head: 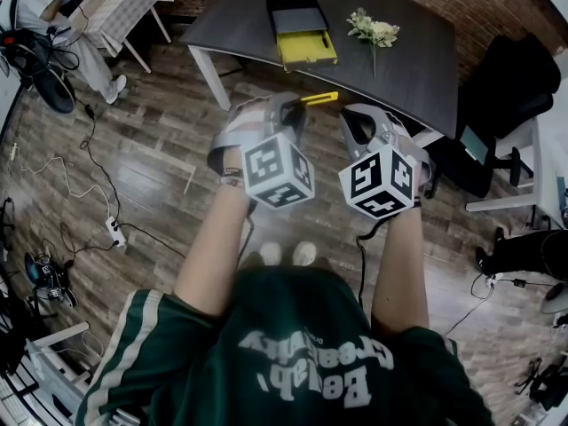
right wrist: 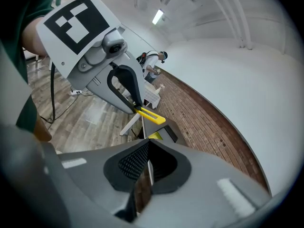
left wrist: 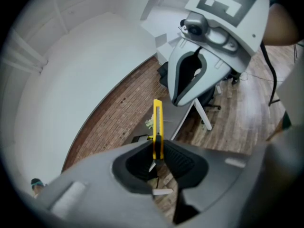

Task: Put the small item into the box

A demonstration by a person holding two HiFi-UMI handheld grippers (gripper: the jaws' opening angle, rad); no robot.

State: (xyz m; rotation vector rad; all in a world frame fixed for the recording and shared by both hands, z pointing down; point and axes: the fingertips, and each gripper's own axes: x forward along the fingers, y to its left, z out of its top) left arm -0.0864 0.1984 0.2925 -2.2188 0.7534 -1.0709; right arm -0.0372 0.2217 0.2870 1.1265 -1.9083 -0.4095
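Observation:
My left gripper [head: 300,106] is shut on a slim yellow utility knife [head: 319,98], which pokes out past the pads toward the table. In the left gripper view the knife [left wrist: 158,127] stands edge-on between the pads. The right gripper view shows the same knife [right wrist: 152,116] from the side. Beside it, my right gripper [head: 359,124] is shut and holds nothing. An open yellow box [head: 307,48] with a black lid lies on the dark table [head: 417,60] ahead of both grippers, which hang over the wooden floor short of the table's near edge.
A sprig of white flowers [head: 373,32] lies on the table to the right of the box. A black office chair [head: 510,87] and a white desk [head: 524,171] stand on the right. Cables and a power strip [head: 115,232] run over the floor on the left, where a person [head: 40,20] sits.

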